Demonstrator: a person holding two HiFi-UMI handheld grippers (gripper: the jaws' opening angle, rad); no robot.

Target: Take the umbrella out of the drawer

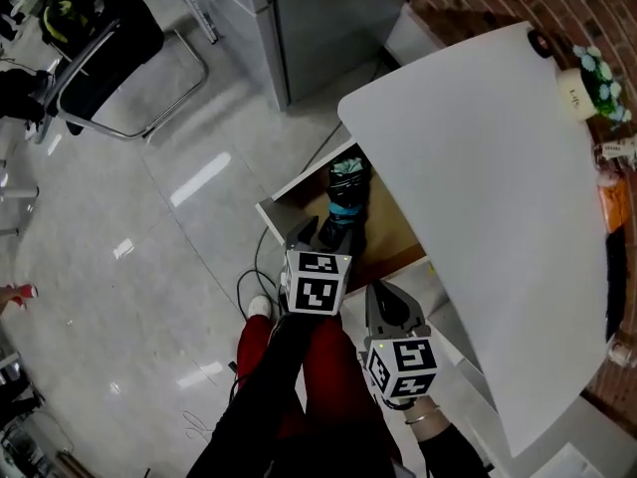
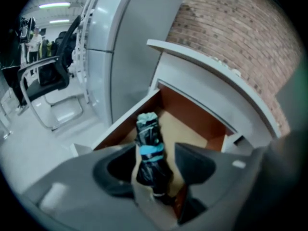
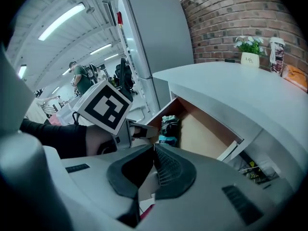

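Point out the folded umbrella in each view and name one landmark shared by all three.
Head view: umbrella at centre, inside the open drawer.
Left gripper view: umbrella at low centre, in the drawer.
Right gripper view: umbrella, small, just right of centre, in the drawer.
Shared landmark: the drawer's brown inside under the white tabletop.

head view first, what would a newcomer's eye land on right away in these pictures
The open drawer under the big white tabletop draws the eye, with a folded dark umbrella, banded in blue, inside it. The left gripper is right at it, jaws apart with the umbrella framed between them, not clamped. The right gripper sits beside it, jaws together and empty.
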